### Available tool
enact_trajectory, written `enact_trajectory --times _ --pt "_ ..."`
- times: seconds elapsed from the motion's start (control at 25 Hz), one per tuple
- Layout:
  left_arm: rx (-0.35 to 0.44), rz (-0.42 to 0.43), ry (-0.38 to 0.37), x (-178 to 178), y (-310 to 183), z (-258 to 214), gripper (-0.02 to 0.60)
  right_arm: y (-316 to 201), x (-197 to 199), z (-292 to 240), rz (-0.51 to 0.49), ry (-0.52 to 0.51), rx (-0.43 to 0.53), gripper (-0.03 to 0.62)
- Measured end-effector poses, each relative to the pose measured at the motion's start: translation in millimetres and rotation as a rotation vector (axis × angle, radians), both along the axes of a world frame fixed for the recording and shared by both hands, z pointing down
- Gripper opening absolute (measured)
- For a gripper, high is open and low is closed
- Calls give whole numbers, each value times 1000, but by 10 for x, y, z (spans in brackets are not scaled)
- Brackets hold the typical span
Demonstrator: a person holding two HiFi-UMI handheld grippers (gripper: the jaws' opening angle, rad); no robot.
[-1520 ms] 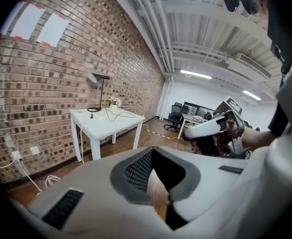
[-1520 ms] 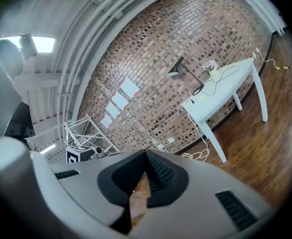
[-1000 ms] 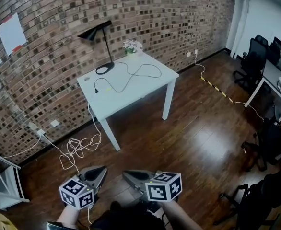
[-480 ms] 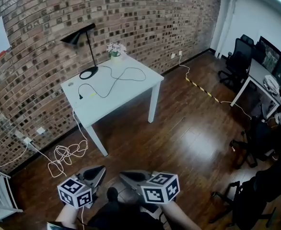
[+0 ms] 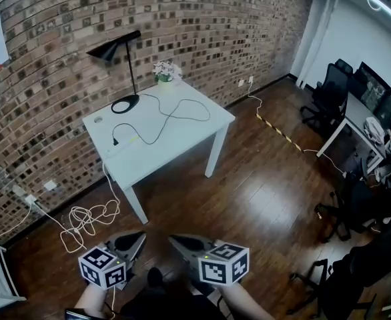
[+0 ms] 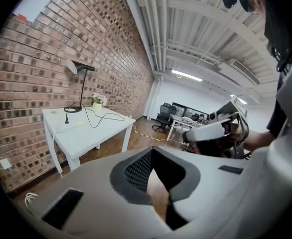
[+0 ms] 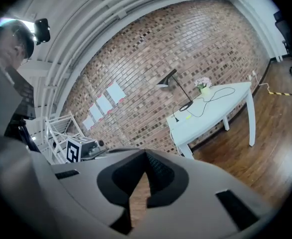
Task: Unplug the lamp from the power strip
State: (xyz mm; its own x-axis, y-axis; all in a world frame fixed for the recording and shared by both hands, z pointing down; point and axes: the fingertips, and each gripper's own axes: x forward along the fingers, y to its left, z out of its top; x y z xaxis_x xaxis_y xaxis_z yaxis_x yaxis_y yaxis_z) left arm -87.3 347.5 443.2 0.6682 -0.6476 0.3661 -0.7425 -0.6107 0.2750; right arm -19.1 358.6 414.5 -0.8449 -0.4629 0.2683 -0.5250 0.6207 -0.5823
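Left gripper (image 5: 135, 239) and right gripper (image 5: 177, 241) sit nearest, jaws pressed together on nothing, then open glossy wood floor (image 5: 249, 199) up to the white square-edged table (image 5: 182, 129), black cone-shade lamp (image 5: 119, 52) at its far-left corner, black plug (image 5: 115, 141) in the white power strip (image 5: 125, 145) on its left edge, rough brick wall (image 5: 215, 25) behind it.

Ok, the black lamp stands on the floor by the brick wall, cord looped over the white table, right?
No: the lamp stands on the white table, by the brick wall, cord looped over it. The head view shows it.
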Motion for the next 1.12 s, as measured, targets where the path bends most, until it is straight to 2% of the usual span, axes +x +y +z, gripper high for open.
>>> enact_trajectory --times 0.16,0.28,0.44,0.56,0.8,1.12 --pt "15 13 14 -320 -281 -33 -9 -246 -353 -91 -13 -5 34 -11" --pt "36 23 62 -519 -482 -129 -9 -341 -647 -110 -61 63 88 -11" --pt "58 38 61 -741 -717 -166 -9 -459 -925 -105 -81 108 123 -11" --pt "63 48 78 -819 -882 -208 -9 -574 -965 -85 -55 117 116 -11" --pt "79 29 102 -942 -1140 -295 -11 -961 -853 -7 89 90 44 -11" --pt "51 1 55 -907 -1481 -139 -9 -1429 -916 120 45 65 17 -11"
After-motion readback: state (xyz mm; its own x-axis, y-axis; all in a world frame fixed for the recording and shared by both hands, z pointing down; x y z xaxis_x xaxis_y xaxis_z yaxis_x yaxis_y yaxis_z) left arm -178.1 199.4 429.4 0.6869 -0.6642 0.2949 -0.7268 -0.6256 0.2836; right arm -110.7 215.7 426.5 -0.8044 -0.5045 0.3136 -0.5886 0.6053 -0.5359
